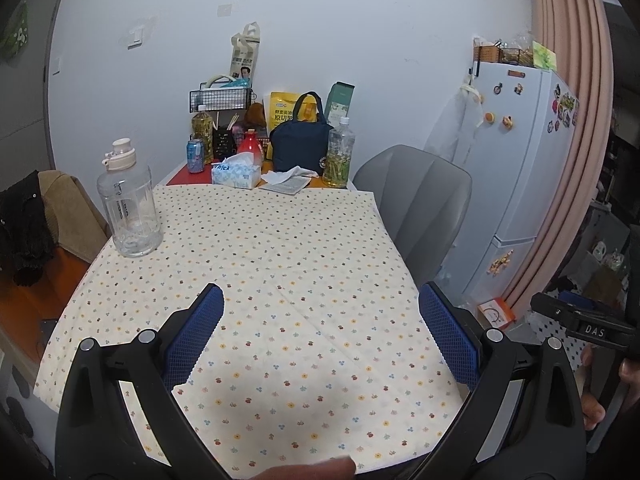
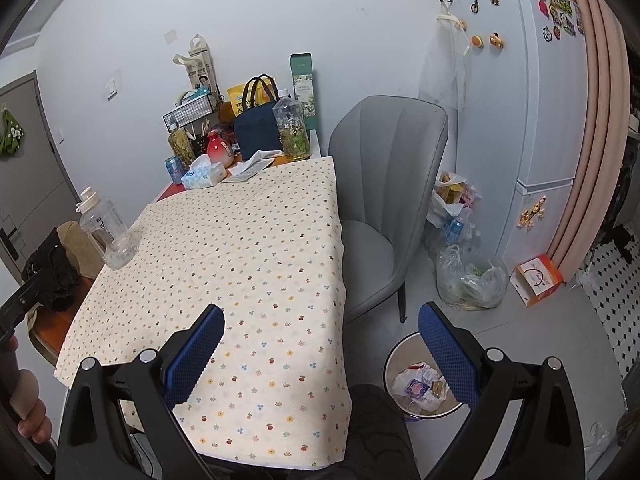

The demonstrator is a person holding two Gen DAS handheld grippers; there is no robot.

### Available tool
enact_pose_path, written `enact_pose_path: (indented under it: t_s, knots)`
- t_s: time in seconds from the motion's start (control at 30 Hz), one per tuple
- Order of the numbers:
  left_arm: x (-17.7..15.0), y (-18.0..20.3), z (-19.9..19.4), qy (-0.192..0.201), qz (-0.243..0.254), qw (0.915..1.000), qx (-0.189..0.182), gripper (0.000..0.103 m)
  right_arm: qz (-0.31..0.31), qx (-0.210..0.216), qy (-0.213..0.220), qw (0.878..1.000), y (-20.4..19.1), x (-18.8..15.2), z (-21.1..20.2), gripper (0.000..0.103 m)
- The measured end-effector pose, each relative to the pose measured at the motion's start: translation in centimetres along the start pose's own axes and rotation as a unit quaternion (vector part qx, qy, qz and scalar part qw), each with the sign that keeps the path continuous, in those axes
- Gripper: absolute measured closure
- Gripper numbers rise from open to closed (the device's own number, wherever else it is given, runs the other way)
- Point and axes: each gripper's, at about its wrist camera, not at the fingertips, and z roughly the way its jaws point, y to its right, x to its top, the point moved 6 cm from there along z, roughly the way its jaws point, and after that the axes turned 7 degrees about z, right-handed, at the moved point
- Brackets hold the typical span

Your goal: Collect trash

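Both the left gripper (image 1: 320,344) and right gripper (image 2: 320,348) are being held wide open and empty. Crumpled white tissue (image 1: 285,176), likely light and soft, is lying beyond the flowered tablecloth (image 1: 256,264); pinching a raised fold is advised.

Soft, even indoor light fills both views, fairly bright. A dim shadow falls across the near edge of the floral-patterned cream tablecloth (image 1: 256,264). Fisheye distortion bends the pink pleated curtain (image 1: 568,120); corners vignette black. Focus stays sharp.
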Motion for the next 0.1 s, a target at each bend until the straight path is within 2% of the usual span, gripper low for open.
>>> enact_pose_path:
  t_s: [0.1]
  knots:
    - [0.06, -0.42, 0.13, 0.000, -0.002, 1.0000, 0.002, 0.006, 0.000, 0.001, -0.005, 1.000, -0.37, 0.24, 0.47, 0.008]
